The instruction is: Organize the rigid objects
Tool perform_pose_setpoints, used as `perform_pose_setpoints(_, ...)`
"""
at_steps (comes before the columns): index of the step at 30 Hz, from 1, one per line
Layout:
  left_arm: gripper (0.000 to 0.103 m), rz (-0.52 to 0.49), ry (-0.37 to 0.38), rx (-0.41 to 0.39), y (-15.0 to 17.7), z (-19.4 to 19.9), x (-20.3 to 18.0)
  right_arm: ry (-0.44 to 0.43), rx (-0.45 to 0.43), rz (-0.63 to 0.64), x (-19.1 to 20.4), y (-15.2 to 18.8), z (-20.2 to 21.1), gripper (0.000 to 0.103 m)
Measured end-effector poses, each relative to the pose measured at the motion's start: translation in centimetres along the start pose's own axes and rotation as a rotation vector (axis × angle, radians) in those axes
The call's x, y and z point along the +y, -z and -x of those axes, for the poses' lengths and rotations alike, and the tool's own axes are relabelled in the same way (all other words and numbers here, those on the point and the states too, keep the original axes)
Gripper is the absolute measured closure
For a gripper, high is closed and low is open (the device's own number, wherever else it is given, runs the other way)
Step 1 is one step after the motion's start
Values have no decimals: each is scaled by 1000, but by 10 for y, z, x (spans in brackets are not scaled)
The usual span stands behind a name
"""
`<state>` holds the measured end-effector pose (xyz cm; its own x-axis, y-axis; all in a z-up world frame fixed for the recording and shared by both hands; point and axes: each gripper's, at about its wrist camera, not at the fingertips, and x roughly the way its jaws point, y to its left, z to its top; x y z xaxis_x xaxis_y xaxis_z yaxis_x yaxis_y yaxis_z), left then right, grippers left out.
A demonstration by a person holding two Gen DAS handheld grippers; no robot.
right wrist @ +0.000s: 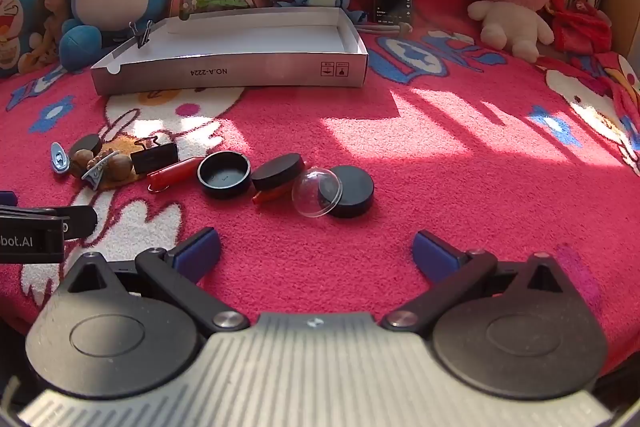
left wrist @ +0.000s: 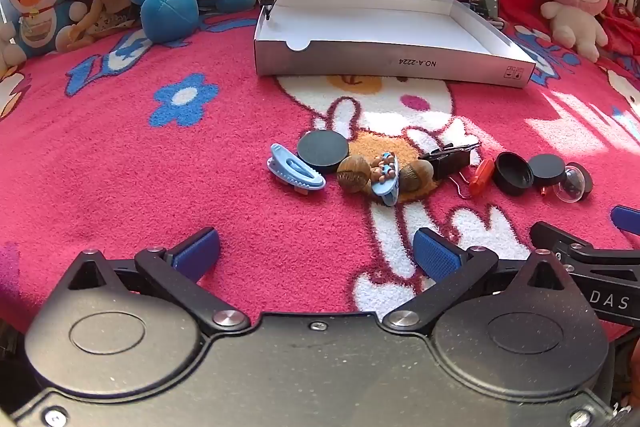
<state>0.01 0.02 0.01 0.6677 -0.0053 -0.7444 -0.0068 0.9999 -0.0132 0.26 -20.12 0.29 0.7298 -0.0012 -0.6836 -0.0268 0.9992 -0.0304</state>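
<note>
Left wrist view shows your left hand-held gripper [left wrist: 316, 251] spread and holding nothing, the clip [left wrist: 295, 172] and walnuts [left wrist: 353, 173] just ahead, the box [left wrist: 394, 59] beyond them still unfilled. I judge nothing is sorted yet; next, pick one piece. Only the right view shows the dome [right wrist: 317, 191] leaning on a cap [right wrist: 350, 191], ahead of your right hand-held gripper [right wrist: 316, 251], also spread.

Both tongs share one build: matte black bodies with two round housings, black link arms on silver screws, and ribbed blue pads [left wrist: 436, 255]. The left tongs [left wrist: 316, 247] have a speckled black base, while the right tongs [right wrist: 316, 247] have a grey ribbed one. White lettering marks their sides.
</note>
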Motion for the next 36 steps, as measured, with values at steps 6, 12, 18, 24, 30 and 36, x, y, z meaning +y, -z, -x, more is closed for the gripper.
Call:
perform_pose_setpoints(6, 0, 6, -7, 4, -2, 0, 1, -3, 15, -4, -1, -1, 0, 0)
perform_pose_setpoints(12, 0, 1, -12, 2, -2, -1, 0, 0, 10, -1, 2, 0, -2, 0)
perform_pose_setpoints(18, 0, -1, -15, 0, -1, -1, -2, 0, 15, -5, 1, -1, -1, 0)
perform_pose_setpoints(24, 0, -2, -14, 1, 0, -1, 0, 1, 14, -6, 1, -1, 0, 0)
perform_pose_setpoints(30, 0, -2, -16, 1, -1, -1, -1, -1, 16, -9, -1, 0, 2, 0)
perform_pose_setpoints(36, 0, -3, -16, 1, -1, -1, -1, 0, 18, -9, -1, 0, 0, 0)
